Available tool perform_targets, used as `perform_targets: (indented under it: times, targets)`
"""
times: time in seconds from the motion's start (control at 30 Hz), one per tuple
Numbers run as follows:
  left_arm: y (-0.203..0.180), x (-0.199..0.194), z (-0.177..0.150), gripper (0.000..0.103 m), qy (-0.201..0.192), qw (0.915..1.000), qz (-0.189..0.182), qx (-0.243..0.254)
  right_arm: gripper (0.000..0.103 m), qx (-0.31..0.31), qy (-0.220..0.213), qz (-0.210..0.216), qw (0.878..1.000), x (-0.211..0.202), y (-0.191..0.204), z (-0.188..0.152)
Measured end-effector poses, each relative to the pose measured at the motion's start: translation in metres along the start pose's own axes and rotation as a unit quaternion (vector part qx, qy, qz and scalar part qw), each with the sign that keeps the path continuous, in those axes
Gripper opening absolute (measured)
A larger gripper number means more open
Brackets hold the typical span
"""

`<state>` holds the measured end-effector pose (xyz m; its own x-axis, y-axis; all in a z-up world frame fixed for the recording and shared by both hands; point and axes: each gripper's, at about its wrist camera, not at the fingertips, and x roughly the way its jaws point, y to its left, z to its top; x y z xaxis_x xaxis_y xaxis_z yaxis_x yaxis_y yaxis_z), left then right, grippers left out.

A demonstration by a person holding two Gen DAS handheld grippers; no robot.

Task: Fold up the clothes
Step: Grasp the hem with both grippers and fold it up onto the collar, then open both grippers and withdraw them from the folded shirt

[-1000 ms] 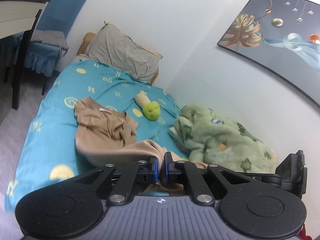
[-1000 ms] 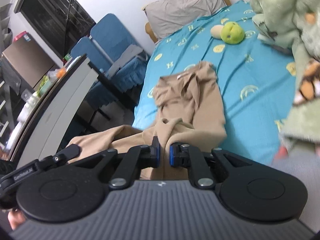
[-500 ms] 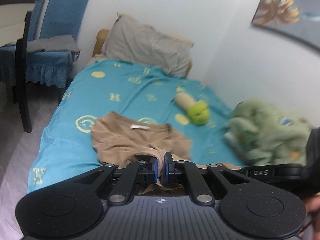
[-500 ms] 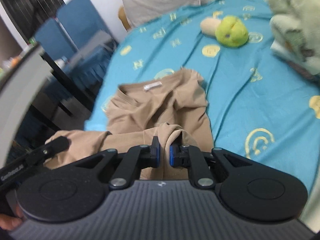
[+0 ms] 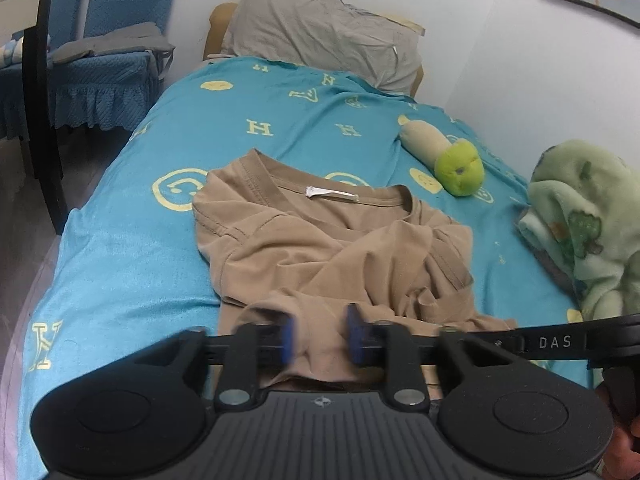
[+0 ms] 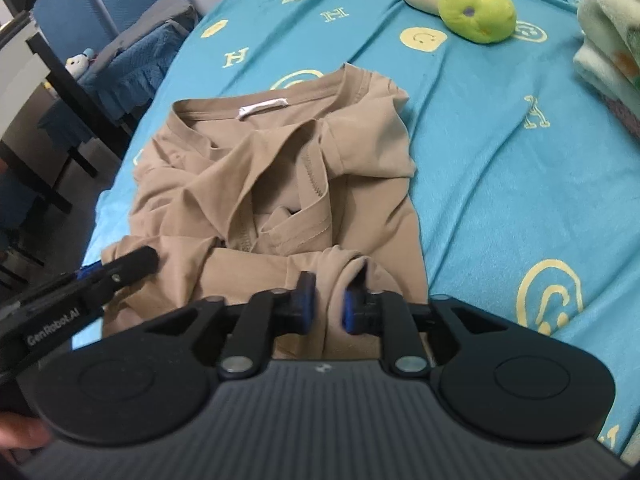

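A tan T-shirt (image 5: 320, 248) lies crumpled on the teal bedsheet (image 5: 132, 264), collar with a white label toward the pillow. It also shows in the right wrist view (image 6: 248, 176). My left gripper (image 5: 318, 338) is at the shirt's near hem, its fingers parted and blurred, with cloth lying between them. My right gripper (image 6: 326, 306) is at the hem to the right of it, fingers slightly apart around a bunch of cloth. The left gripper's finger (image 6: 116, 270) shows in the right wrist view.
A green and cream plush toy (image 5: 452, 160) lies beyond the shirt. A green fleece blanket (image 5: 580, 216) is heaped at the right by the wall. A grey pillow (image 5: 320, 28) is at the bed's head. Blue chairs (image 5: 108, 64) and a dark table leg (image 5: 40, 92) stand left.
Both grippers have carried the hem forward and down onto the bed. Both have gone from shut on the cloth to parted; the left fingers are still moving.
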<state>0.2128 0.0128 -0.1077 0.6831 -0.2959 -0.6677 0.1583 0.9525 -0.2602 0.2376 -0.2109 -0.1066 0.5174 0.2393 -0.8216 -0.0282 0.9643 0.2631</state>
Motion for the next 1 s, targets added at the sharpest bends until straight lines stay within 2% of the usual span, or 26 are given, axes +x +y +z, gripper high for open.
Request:
perform_targets:
  times: [0.07,0.13,0.23,0.33,0.4,0.5,0.6,0.73,0.8,0.87,1.0]
  targets:
    - [-0.006,-0.012,0.002,0.067,-0.01,0.9999,0.006,0.004,0.066,-0.006,-0.02,0.008,1.0,-0.014,0.003,-0.001]
    - [-0.016,-0.03,0.002,0.084,-0.037,0.9988,0.031,0.01,0.08,-0.026,-0.074,0.012,0.997,-0.035,0.01,-0.004]
    - [-0.032,-0.059,0.001,0.086,-0.065,0.9967,0.041,0.027,0.089,-0.056,-0.157,0.019,0.986,-0.076,0.02,-0.014]
    - [-0.04,-0.094,-0.001,0.103,-0.102,0.994,0.038,0.016,0.089,-0.045,-0.216,0.042,0.974,-0.116,0.021,-0.028]
    - [-0.046,-0.116,-0.005,0.103,-0.123,0.9912,0.045,0.021,0.089,-0.042,-0.244,0.049,0.968,-0.136,0.021,-0.044]
    - [-0.056,-0.144,-0.015,0.103,-0.14,0.9868,0.062,0.051,0.089,-0.074,-0.296,0.028,0.952,-0.161,0.028,-0.068]
    - [-0.061,-0.169,-0.032,0.103,-0.154,0.9828,0.074,0.07,0.089,-0.06,-0.309,0.035,0.949,-0.177,0.027,-0.085]
    - [-0.059,-0.187,-0.058,0.103,-0.172,0.9775,0.089,0.084,0.089,0.012,-0.327,0.059,0.943,-0.185,0.014,-0.109]
    - [-0.059,-0.188,-0.066,0.103,-0.174,0.9767,0.088,0.09,0.089,0.005,-0.316,0.05,0.947,-0.182,0.015,-0.117]
    - [-0.06,-0.185,-0.069,0.103,-0.177,0.9756,0.09,0.094,0.089,-0.035,-0.306,0.03,0.951,-0.177,0.022,-0.117]
    - [-0.062,-0.176,-0.07,0.103,-0.189,0.9703,0.11,0.104,0.089,-0.077,-0.319,-0.004,0.945,-0.171,0.031,-0.118]
